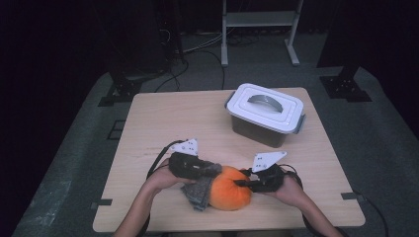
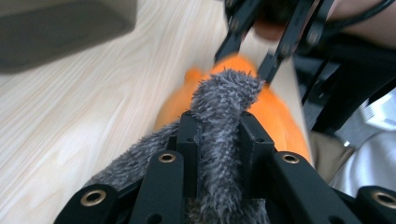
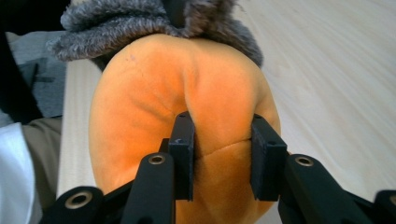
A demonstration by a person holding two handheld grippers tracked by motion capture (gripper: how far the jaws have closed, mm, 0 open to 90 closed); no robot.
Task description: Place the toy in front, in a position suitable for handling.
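we see the left gripper [image 2: 217, 154] pinching the grey fuzzy cloth [image 2: 224, 100], the right gripper [image 3: 223, 156] pinching the orange plush [image 3: 187, 84].

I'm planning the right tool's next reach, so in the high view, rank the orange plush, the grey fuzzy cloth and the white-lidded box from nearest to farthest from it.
1. Orange plush: pinched in the right tool, at the table's near edge.
2. Grey fuzzy cloth: on the plush's far side, held by the left tool.
3. White-lidded box: well beyond, toward the table's far right.
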